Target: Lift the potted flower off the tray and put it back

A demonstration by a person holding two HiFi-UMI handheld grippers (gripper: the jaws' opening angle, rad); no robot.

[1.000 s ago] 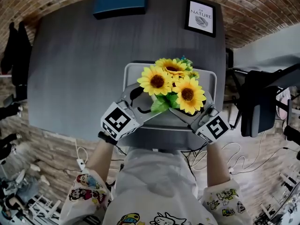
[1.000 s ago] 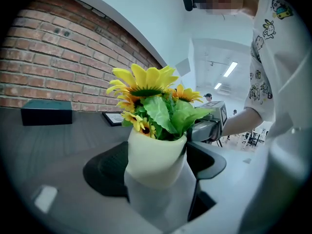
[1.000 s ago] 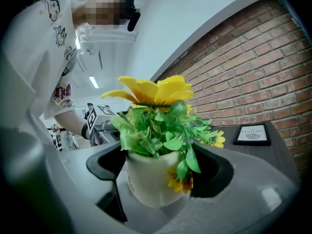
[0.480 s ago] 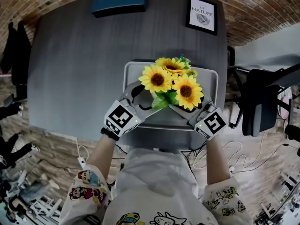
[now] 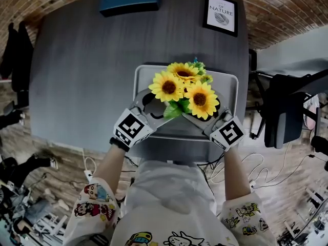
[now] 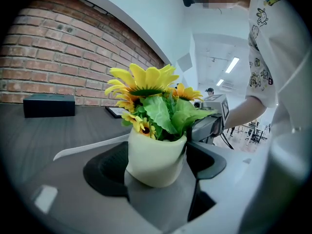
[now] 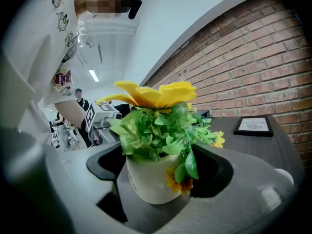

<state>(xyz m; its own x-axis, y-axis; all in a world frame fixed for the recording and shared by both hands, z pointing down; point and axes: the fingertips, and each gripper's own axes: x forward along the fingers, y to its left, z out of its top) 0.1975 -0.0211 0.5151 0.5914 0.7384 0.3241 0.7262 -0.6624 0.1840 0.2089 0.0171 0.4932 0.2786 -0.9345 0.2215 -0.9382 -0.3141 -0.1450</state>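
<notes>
Flower pot (image 5: 183,88) clamped from both sides, mid-frame over the tray (image 5: 229,82).
L gripper (image 6: 157,155) & R gripper (image 7: 158,175) each closed on it, jaws wide, opposed so it stays upright; can't tell if base touches tray.

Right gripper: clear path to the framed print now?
Probably not yet: the right gripper has its jaws on the pot over the tray; the print stands farther back, so it must let go first.
</notes>
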